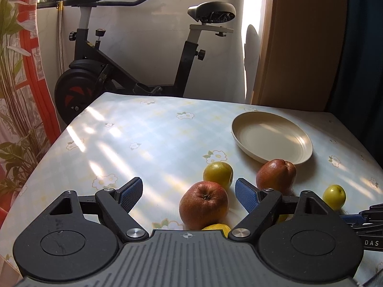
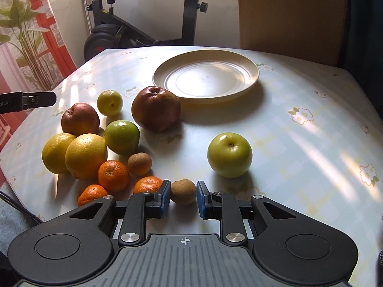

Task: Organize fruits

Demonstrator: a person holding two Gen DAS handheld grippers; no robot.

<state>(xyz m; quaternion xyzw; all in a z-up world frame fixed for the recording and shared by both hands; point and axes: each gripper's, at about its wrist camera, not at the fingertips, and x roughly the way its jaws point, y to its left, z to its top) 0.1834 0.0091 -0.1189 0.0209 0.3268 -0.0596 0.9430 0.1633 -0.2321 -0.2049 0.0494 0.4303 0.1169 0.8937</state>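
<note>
The right tool (image 2: 183,197) has its blue pads closed on a small brown fuzzy kiwi (image 2: 183,191), one pad on each side of the fruit, which sits low against the flower-print oilcloth of the bench (image 2: 299,143); the grip looks taken across the kiwi's width so the round fruit cannot roll out. Straight ahead of this tool, well beyond the kiwi, lies the empty cream round plate (image 2: 249,81), probably where the fruit belongs. Ahead and to its left the remaining fruit is bunched together: three orange mandarins (image 2: 112,175), a second kiwi (image 2: 139,163), two yellow citrus fruits (image 2: 85,155), green and red apples. A single large green apple (image 2: 229,154) stands apart, just ahead and right. The left tool (image 1: 189,195) hangs with its jaws spread wide and nothing gripped, a reddish apple (image 1: 203,204) lying between its fingers without touching either pad, seemingly waiting its turn. Nothing is on the plate yet, so the sorting looks barely begun.
</note>
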